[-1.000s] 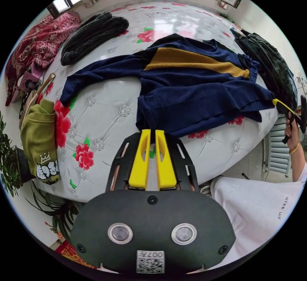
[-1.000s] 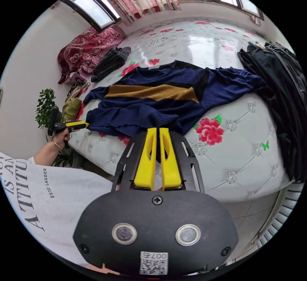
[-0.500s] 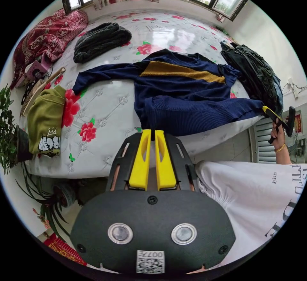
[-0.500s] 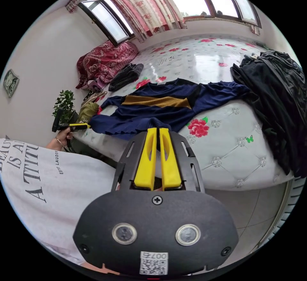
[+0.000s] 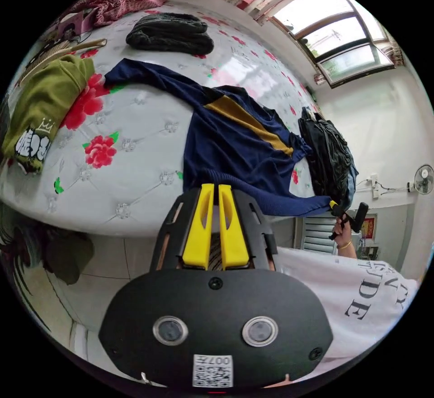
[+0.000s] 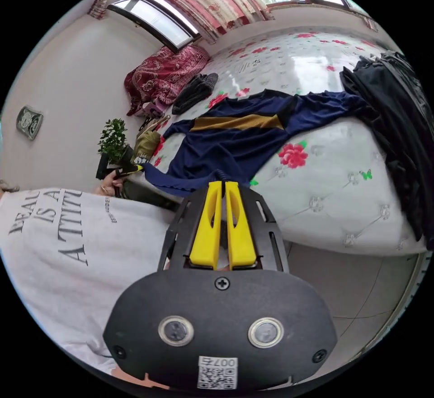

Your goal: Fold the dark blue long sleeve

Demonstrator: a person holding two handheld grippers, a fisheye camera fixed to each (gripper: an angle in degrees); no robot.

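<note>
A dark blue long sleeve [image 5: 235,144] with a mustard stripe [image 5: 244,120] lies on the flowered bed, its hem pulled over the near edge. My left gripper [image 5: 214,186] is shut on one end of the hem. In the same view my right gripper [image 5: 337,208] pinches the other end, held by a hand. In the right gripper view the long sleeve [image 6: 235,138] spreads across the bed, my right gripper [image 6: 221,184] is shut on its hem, and the left gripper [image 6: 131,169] grips the far corner. One sleeve [image 5: 144,72] trails out to the side.
A white quilted bed cover [image 5: 131,144] with red flowers. An olive green garment [image 5: 40,99] and a black knit [image 5: 172,36] lie beside the long sleeve. A black clothes pile [image 6: 398,99] is on the other side. A potted plant [image 6: 113,138] stands by the bed. The person's white shirt [image 6: 68,253] is close.
Both grippers have drawn back from the bed with the hem, stretching it between them and dragging the long sleeve toward the near edge. Both views have rolled and shifted.
</note>
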